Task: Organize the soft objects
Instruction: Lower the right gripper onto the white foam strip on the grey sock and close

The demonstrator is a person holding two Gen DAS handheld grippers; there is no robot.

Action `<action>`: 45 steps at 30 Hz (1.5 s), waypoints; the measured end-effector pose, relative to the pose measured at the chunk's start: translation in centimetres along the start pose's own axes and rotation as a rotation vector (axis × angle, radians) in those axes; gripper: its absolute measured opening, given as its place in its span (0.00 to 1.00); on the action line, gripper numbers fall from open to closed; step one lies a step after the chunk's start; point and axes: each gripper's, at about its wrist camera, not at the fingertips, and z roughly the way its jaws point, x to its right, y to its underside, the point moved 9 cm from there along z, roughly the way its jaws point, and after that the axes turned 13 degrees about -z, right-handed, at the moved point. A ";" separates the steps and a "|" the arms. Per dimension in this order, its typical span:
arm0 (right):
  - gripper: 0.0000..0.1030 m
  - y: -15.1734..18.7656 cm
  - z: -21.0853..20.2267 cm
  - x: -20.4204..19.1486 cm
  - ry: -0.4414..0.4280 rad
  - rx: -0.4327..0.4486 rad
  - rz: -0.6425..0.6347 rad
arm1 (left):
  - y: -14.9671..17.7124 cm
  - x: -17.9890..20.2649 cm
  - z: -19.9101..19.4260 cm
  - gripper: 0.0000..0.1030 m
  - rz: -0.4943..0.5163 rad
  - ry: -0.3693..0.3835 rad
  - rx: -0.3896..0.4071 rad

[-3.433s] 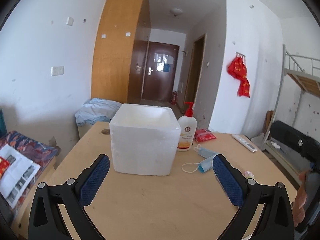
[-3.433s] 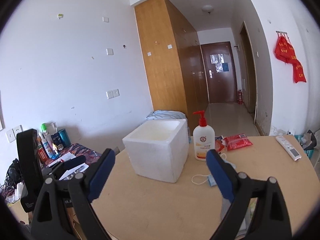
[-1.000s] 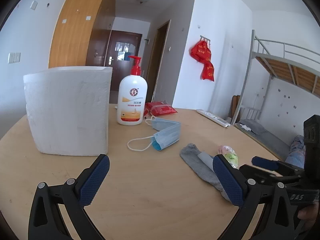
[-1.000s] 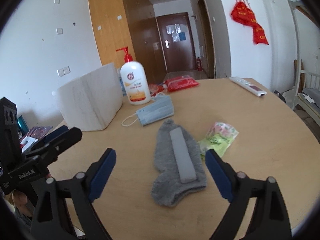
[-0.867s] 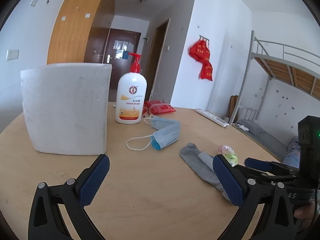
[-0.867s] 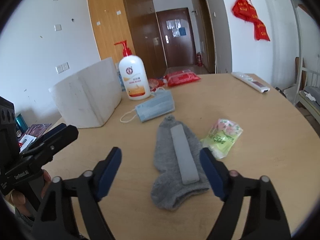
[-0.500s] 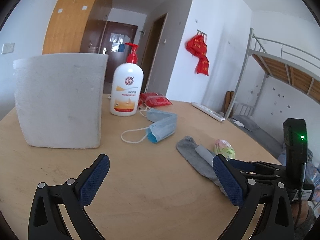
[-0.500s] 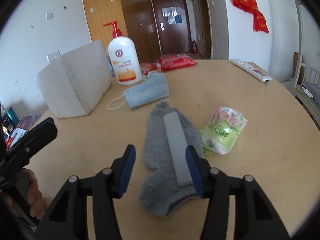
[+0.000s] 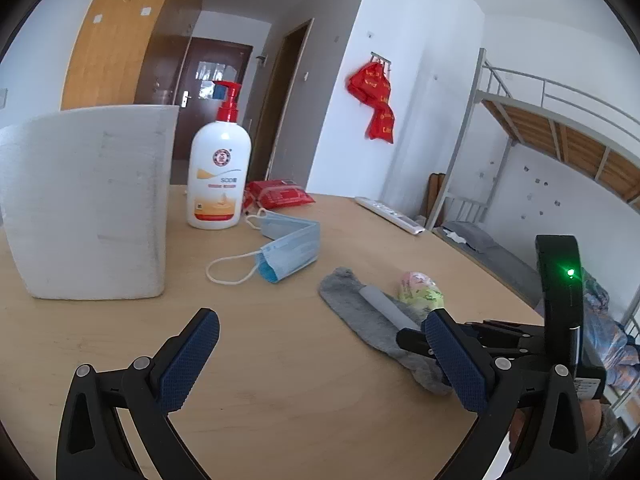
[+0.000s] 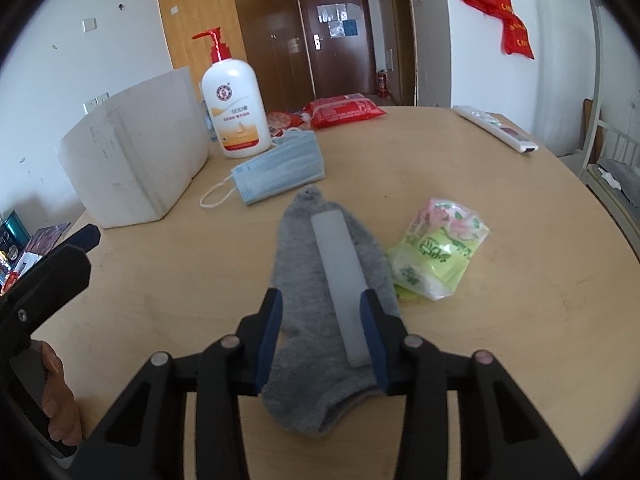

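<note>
In the left wrist view, the left claw (image 9: 320,344) is hovering wide open over bare wood at the near edge of the surface (image 9: 280,380), gripping nothing; the grey sock (image 9: 360,316) is lying to the right of it, its near end partly hidden behind the claw's right finger and the right claw (image 9: 416,340) reaching in from the right. The blue face mask (image 9: 290,250) is lying farther off, right of the white foam box (image 9: 88,208), which is probably where the soft things are going. In the right wrist view, the right claw (image 10: 322,340) is narrowing around the sock (image 10: 316,280) near its cuff end, one finger on each side, the jaws not yet fully shut, with a pale flat strip (image 10: 340,280) running along the sock between them. To do this grasp well, I judge the fingertips should be pressing down to the surface and gathering fabric, strip included, before lifting. The green snack packet (image 10: 436,252) is sitting just right of the sock.
</note>
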 end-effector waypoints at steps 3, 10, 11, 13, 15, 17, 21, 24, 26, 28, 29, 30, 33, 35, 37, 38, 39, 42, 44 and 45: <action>0.43 -0.1 0.1 0.5 0.005 0.001 0.008 | 0.0 0.4 0.3 1.00 -0.002 0.017 -0.008; 0.41 0.0 0.5 1.3 -0.026 0.005 0.046 | 0.4 0.8 1.0 1.00 -0.021 0.053 -0.060; 0.34 -0.1 0.5 1.6 -0.037 0.007 0.062 | 0.5 0.9 1.0 1.00 -0.023 0.054 -0.060; 0.23 0.0 0.6 2.6 -0.066 0.002 0.118 | 0.4 1.0 1.1 1.00 -0.026 0.057 -0.066; 0.16 0.0 0.4 3.0 -0.080 0.001 0.137 | 0.6 1.1 1.1 1.00 -0.028 0.058 -0.073; 0.15 0.0 0.2 3.0 -0.084 -0.001 0.128 | 0.8 1.3 1.3 1.00 -0.025 0.056 -0.081; 0.16 0.2 0.4 2.5 -0.065 -0.028 0.065 | 0.9 2.2 2.2 1.00 -0.024 0.050 -0.126; 0.16 0.2 0.7 2.0 -0.045 -0.046 0.003 | 1.0 3.1 3.0 1.00 -0.032 0.067 -0.175; 0.16 0.2 0.8 2.0 -0.046 -0.042 -0.010 | 1.2 3.5 3.4 1.00 -0.046 0.074 -0.193; 0.17 0.3 0.9 1.8 -0.034 -0.043 -0.058 | 1.3 3.5 3.7 1.00 -0.058 0.073 -0.203; 0.18 0.3 0.7 1.6 -0.034 -0.047 -0.079 | 1.2 3.6 3.7 1.00 -0.060 0.070 -0.204; 0.23 0.2 0.5 1.6 -0.067 -0.047 -0.057 | 1.3 3.5 3.9 1.00 -0.064 0.065 -0.207; 0.25 0.2 0.7 1.6 -0.084 -0.055 -0.077 | 1.2 3.3 4.0 1.00 -0.076 0.055 -0.211; 0.26 0.1 0.6 1.5 -0.052 -0.061 -0.097 | 1.1 3.1 4.1 1.00 -0.087 0.045 -0.208; 0.30 0.0 0.5 1.3 -0.050 -0.060 -0.114 | 1.0 3.1 4.4 1.00 -0.096 0.048 -0.219; 0.30 0.0 0.6 1.4 -0.036 -0.062 -0.123 | 1.0 3.2 4.5 1.00 -0.098 0.050 -0.228; 0.30 0.0 0.6 1.3 -0.019 -0.062 -0.138 | 1.0 3.2 4.7 1.00 -0.100 0.048 -0.232; 0.31 0.2 0.8 1.2 -0.015 -0.055 -0.156 | 1.1 3.1 5.5 1.00 -0.119 0.037 -0.260; 0.31 0.3 0.8 1.2 -0.017 -0.048 -0.171 | 1.3 3.0 6.0 1.00 -0.148 0.043 -0.288; 0.31 0.4 0.7 1.2 -0.028 -0.046 -0.170 | 1.2 3.0 6.3 1.00 -0.163 0.046 -0.297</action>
